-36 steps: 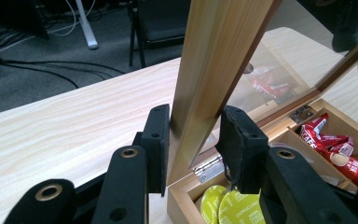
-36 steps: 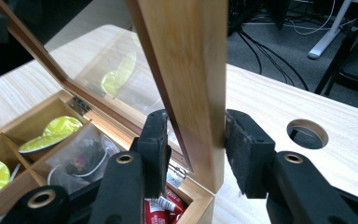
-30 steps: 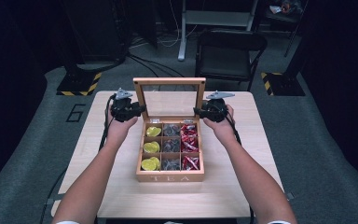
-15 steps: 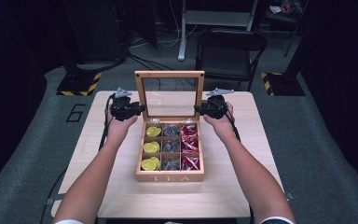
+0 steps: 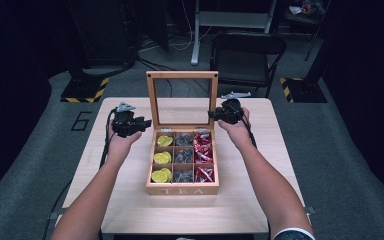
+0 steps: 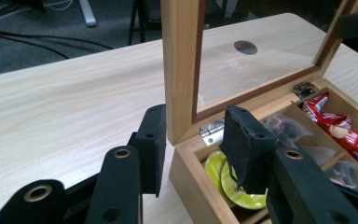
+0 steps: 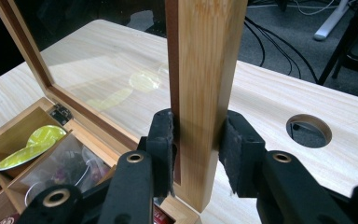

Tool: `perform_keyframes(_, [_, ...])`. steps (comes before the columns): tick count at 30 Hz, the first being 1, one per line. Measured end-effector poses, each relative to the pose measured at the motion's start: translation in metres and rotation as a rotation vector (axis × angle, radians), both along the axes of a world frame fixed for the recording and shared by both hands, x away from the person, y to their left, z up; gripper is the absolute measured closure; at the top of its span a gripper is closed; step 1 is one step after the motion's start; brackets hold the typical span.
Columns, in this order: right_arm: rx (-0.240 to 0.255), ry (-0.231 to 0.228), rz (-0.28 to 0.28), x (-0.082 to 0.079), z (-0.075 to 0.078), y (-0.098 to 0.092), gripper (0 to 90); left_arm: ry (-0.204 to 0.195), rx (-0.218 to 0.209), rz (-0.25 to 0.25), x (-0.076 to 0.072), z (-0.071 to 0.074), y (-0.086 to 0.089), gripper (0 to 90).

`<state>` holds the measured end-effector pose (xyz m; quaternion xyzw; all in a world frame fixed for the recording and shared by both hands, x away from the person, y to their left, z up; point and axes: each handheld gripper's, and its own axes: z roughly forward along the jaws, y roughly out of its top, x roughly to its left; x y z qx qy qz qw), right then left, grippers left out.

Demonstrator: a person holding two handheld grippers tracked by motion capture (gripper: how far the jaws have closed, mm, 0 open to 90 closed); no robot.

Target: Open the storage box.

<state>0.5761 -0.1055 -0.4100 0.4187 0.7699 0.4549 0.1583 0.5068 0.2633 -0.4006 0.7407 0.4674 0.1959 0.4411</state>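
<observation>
On table: box [image 5: 182,189] "TEA" | right tongs [image 7: 196,140] clamp lid [image 7: 205,84] | left tongs [image 6: 193,140] loosened, astride lid

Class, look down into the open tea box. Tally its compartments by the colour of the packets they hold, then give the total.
Yellow packets: 3 compartments
Grey packets: 3 compartments
Red packets: 3 compartments
Total: 9 compartments in the tea box

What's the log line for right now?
lid upright | left gripper jaws just opening, around lid edge | right gripper clamps lid edge
</observation>
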Motion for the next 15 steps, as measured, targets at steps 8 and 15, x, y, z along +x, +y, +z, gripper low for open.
perform_keyframes(8, [0.01,0.027,-0.014,0.004,0.0,0.001,65.5,-0.007,0.021,-0.041,-0.011,0.006,-0.002,56.6])
perform_keyframes(15, [-0.006,0.023,-0.014,0.002,0.001,0.002,65.0,-0.003,0.022,-0.064,-0.029,0.003,-0.003,55.1])
